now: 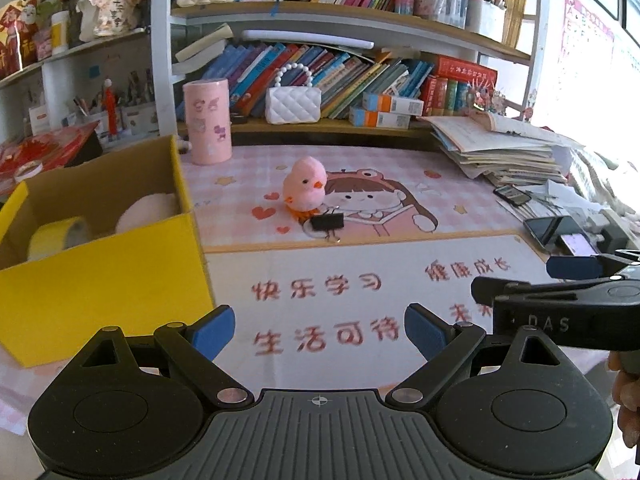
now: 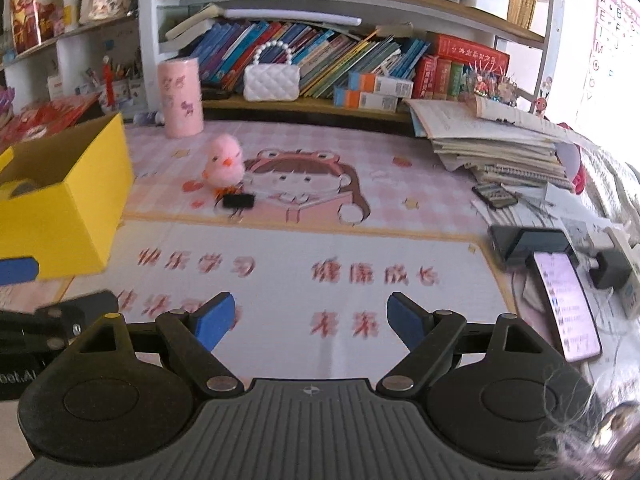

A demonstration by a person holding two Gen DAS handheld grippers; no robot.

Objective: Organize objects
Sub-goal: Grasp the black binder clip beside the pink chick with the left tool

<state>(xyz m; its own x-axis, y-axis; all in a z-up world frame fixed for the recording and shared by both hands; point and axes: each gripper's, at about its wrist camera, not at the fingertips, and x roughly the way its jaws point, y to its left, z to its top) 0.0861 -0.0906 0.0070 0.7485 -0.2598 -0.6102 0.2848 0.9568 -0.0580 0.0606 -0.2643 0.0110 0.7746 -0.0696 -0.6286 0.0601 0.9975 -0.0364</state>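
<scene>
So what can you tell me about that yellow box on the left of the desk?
The yellow box looks like cardboard: bright yellow outside, plain brown inside. It stands upright and open-topped on the pink desk mat, at its left side. Inside sit a roll of yellow tape and something round and pale pink, only partly visible. Nothing grips it; both pairs of tongs are clear of it.

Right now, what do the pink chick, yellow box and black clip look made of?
Pink chick: fuzzy plush, soft matte nap. Yellow box: likely cardboard, brown inside, matte yellow outside, folded flaps. Black clip: probably painted metal with thin wire handles; too blurred to be sure.
</scene>
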